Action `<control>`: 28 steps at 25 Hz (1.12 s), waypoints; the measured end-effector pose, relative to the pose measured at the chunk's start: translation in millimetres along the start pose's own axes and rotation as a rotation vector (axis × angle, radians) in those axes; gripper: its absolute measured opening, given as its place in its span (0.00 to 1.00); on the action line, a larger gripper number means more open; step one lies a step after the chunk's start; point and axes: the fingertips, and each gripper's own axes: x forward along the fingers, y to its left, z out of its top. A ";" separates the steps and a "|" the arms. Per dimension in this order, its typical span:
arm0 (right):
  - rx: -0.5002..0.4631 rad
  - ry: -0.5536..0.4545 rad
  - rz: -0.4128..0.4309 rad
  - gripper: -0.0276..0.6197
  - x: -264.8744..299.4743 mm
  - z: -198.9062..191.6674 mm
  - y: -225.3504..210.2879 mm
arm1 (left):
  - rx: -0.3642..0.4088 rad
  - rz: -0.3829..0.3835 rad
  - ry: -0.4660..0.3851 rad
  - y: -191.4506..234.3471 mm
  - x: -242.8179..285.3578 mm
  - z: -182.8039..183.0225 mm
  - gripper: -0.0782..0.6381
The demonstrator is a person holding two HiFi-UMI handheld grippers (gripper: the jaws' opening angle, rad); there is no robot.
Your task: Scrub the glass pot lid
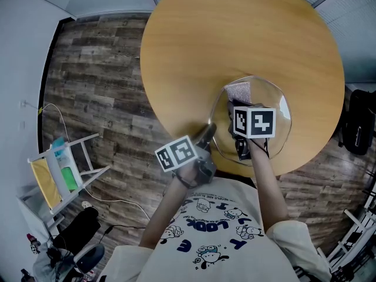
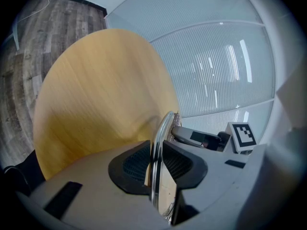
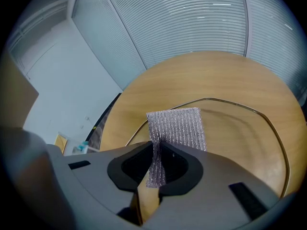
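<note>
Left gripper (image 2: 160, 145) is clamped tight on the lid's (image 1: 271, 96) metal rim, with the lid sitting at the near edge of the round table (image 1: 235, 34). Right gripper (image 3: 157, 150) is pinched shut on a grey mesh cloth (image 3: 177, 126), whose free end spreads over the glass inside the rim.

The head view looks steeply down from above the person, taking in the whole round table (image 1: 235, 34) and the plank floor (image 1: 94, 75) from well off. The left gripper view sits low and very near, edge-on to the glass lid (image 2: 156, 171), facing across the tabletop toward window blinds (image 2: 216, 66). The right gripper view (equally close) faces over the scrubbing cloth (image 3: 177, 126) and the lid. All three share the tabletop and lid.
</note>
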 end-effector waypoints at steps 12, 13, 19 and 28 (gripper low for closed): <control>0.009 -0.026 -0.041 0.14 -2.2 10.7 -23.2 | 0.000 0.002 -0.002 0.1 0.9 0.0 0.22; 0.011 -0.027 -0.044 0.14 -1.9 11.3 -24.4 | 0.001 0.003 -0.003 0.5 0.8 0.8 0.22; 0.025 -0.032 -0.057 0.14 -3.0 13.2 -34.1 | 0.000 0.003 0.000 1.6 1.2 1.0 0.22; 0.027 -0.024 -0.076 0.14 -4.8 10.9 -40.2 | 0.001 0.003 0.004 1.9 1.2 2.1 0.22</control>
